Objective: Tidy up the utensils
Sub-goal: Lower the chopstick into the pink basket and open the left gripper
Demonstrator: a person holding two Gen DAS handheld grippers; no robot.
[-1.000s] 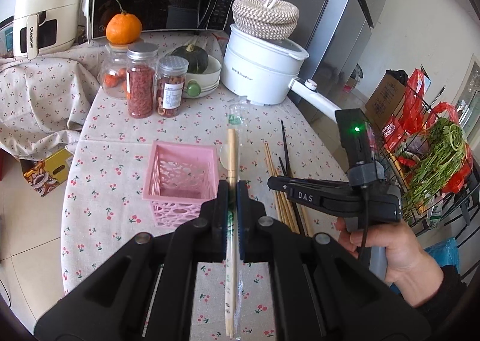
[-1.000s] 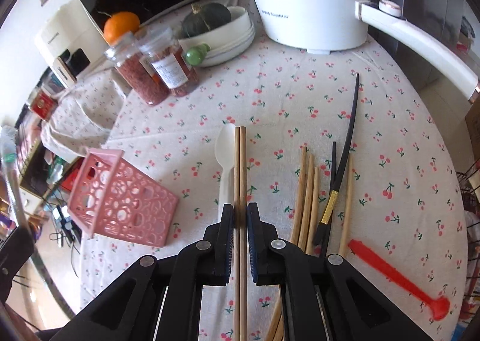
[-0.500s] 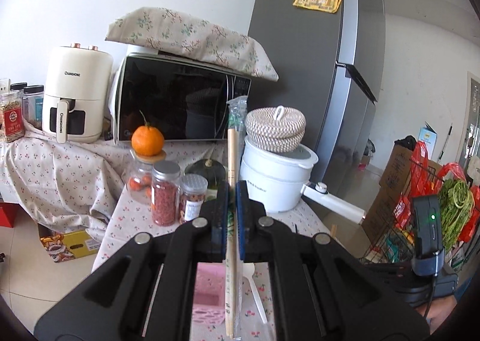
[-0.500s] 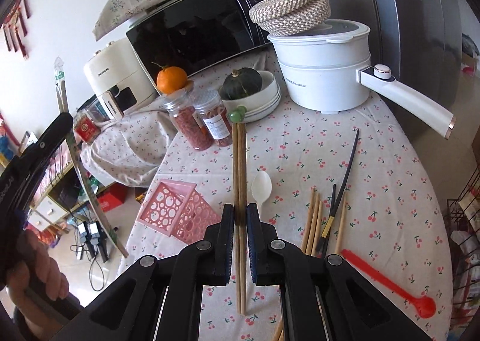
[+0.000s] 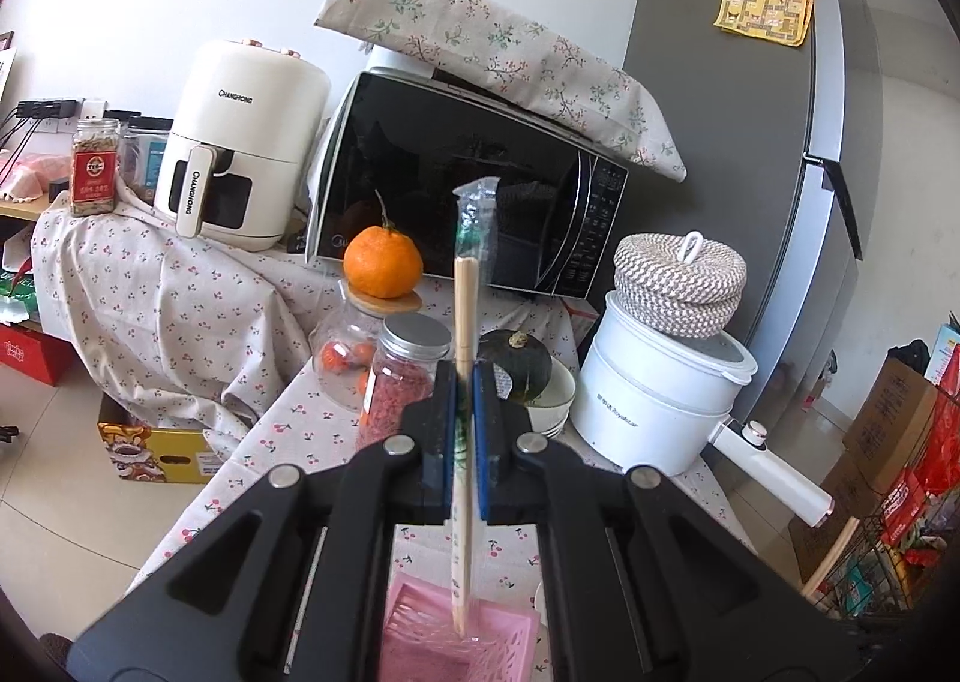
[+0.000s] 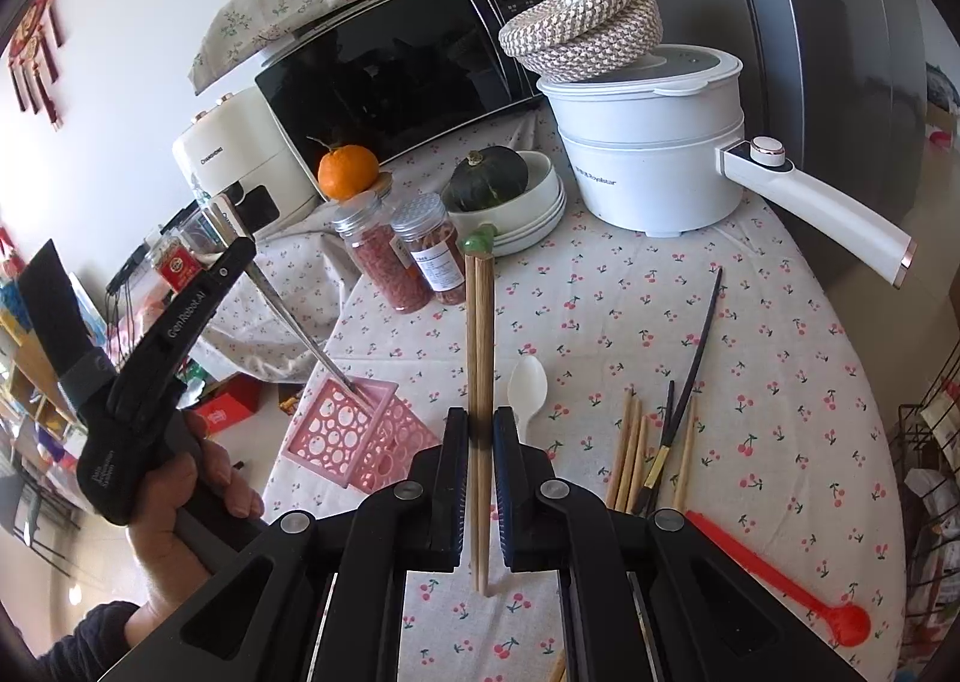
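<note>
Left tongs (image 5: 461, 412) pinching wrapped chopsticks (image 5: 463, 322), tip hidden inside pink basket (image 6: 360, 433); right tongs (image 6: 480, 442) clamped on bare chopsticks (image 6: 479, 334), lower ends cut off.

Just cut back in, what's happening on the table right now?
Someone is sorting utensils with two handheld grippers. The left gripper is shut on wrapped chopsticks, their lower tip at the opening of the pink basket. The right gripper is shut on a bare wooden pair, held above the table. More chopsticks, a white spoon and a red spoon lie on the tablecloth.
</note>
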